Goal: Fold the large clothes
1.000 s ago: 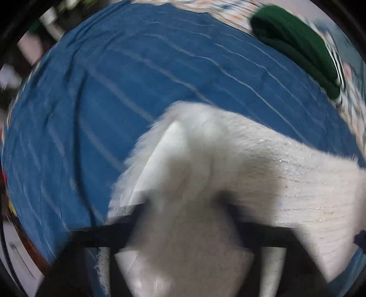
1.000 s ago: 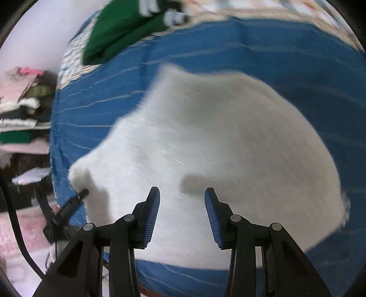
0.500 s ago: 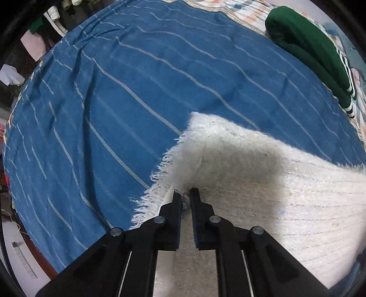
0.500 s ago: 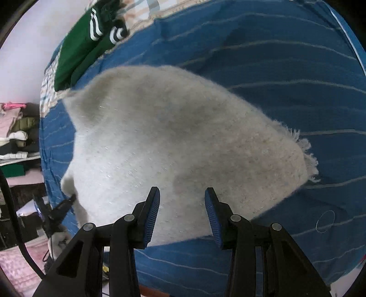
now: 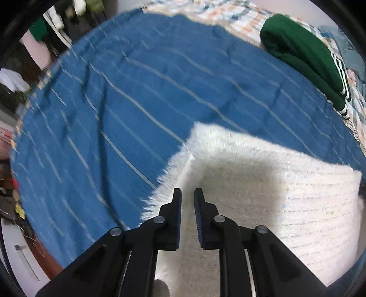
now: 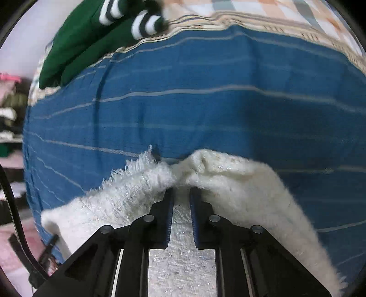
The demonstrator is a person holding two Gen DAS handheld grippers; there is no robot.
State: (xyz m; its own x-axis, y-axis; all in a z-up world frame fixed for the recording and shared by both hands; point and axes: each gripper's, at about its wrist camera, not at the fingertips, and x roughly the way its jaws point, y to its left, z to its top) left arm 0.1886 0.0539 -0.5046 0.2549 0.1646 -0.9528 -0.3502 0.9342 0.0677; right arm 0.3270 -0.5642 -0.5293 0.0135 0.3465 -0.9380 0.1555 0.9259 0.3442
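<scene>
A fluffy white knitted garment (image 5: 263, 182) lies folded on a blue striped bedspread (image 5: 137, 91). My left gripper (image 5: 187, 194) hovers over its fringed left corner with the jaws slightly apart and nothing between them. In the right wrist view the same white garment (image 6: 228, 182) bunches up around my right gripper (image 6: 181, 190), whose jaws are closed to a narrow gap with white fabric gathered at the tips.
A folded green garment with white stripes (image 5: 308, 57) lies at the far edge of the bed, also in the right wrist view (image 6: 91, 34). A checked sheet (image 6: 274, 13) shows beyond the bedspread. Stacked clothes (image 6: 9, 109) sit on shelves at the left.
My left gripper let go of the garment's corner and opened slightly. My right gripper moved down onto the garment, narrowed from wide open, and gathered fabric at its tips.
</scene>
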